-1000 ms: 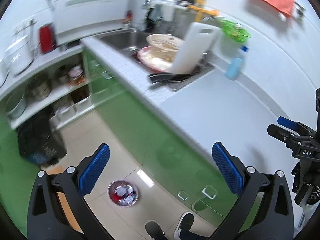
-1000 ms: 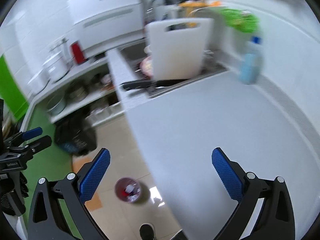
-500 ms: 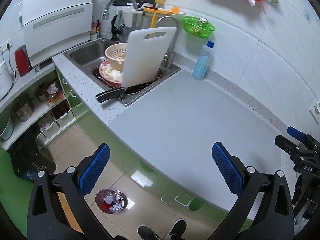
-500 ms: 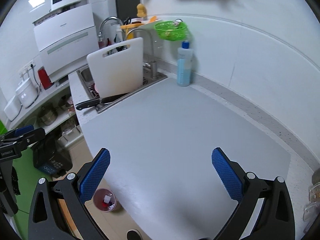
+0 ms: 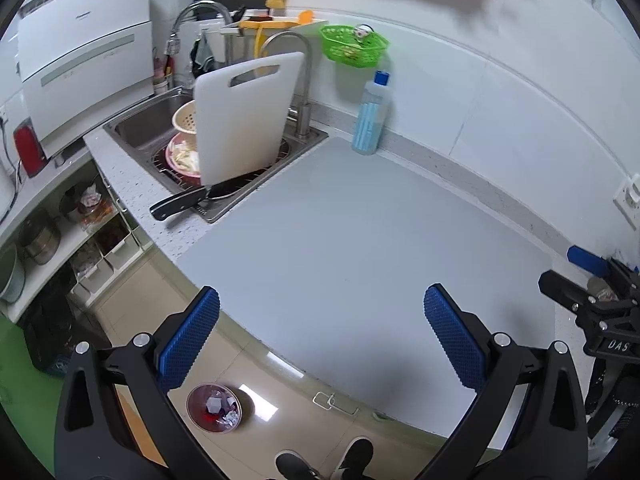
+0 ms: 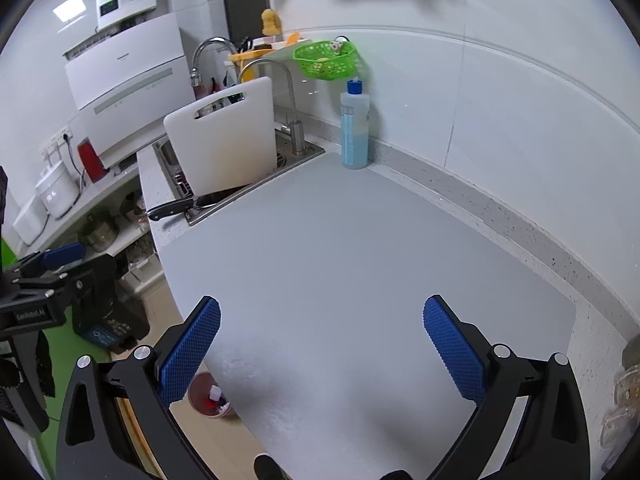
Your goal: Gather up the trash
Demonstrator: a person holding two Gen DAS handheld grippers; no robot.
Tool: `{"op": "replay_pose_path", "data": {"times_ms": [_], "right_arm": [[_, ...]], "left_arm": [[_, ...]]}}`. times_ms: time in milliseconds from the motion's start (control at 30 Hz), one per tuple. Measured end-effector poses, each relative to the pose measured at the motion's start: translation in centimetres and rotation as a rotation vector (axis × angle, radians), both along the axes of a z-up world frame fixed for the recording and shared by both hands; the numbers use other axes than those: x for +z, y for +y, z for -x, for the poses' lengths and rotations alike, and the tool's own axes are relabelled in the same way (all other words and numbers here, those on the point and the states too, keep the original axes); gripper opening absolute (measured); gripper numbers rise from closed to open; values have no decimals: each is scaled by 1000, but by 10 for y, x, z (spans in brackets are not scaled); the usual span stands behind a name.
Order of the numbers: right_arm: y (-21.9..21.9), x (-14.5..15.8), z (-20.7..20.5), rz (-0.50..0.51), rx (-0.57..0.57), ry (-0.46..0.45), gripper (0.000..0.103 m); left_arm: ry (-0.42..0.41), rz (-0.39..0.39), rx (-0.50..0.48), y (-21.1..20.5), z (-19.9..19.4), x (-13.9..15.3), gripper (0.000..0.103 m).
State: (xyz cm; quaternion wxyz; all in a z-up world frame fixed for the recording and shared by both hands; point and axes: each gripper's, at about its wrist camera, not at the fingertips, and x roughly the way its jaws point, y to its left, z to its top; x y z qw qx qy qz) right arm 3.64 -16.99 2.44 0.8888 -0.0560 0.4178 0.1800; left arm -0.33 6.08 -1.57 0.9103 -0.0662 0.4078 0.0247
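Both the left tool (image 5: 322,336) and the right tool (image 6: 322,338) hover open and empty over the desk (image 5: 360,240). Locate trash before descending; the bin (image 5: 214,408) stands on the floor.

Matt grey countertop (image 5: 360,240), steel sink (image 5: 148,120)

A grey mat (image 5: 340,248) covers the near part of the countertop (image 5: 132,184). At its far left corner the sink (image 5: 152,120) is set into the counter, holding a colander (image 5: 184,118) above a plate (image 5: 182,158). A cutting board (image 5: 244,116) leans upright in the sink, with a faucet (image 5: 288,40) behind it. A knife (image 5: 180,204) lies across the sink's near rim. Right of the sink, a dish soap bottle (image 5: 370,118) stands against the wall, below a hanging basket (image 5: 354,46). On the floor, near left of the counter, sits a trash bin (image 5: 214,408) with crumpled paper (image 5: 230,416) in it. Shelves (image 5: 60,232) with pots (image 5: 38,236) stand far left.
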Motion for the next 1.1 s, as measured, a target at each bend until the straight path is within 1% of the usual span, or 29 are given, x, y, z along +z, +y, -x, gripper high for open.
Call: {"op": "replay_pose_path", "data": {"times_ms": [100,200,300,1100], "right_arm": [[-3,1,0,10,3,-8,97],[-4,1,2,26,3,-13,97],[-4,0,0,27,8,-9,97],[-3,-3,-14,9,14,10,97]], "left_arm": [[5,-25,-10,-9,-2,0,100],[9,-15,-17,-13,-4,0,100],[6,-23,-12,-13,-4,0,100],[1,-38,14,-10,-4,3,100]]}}
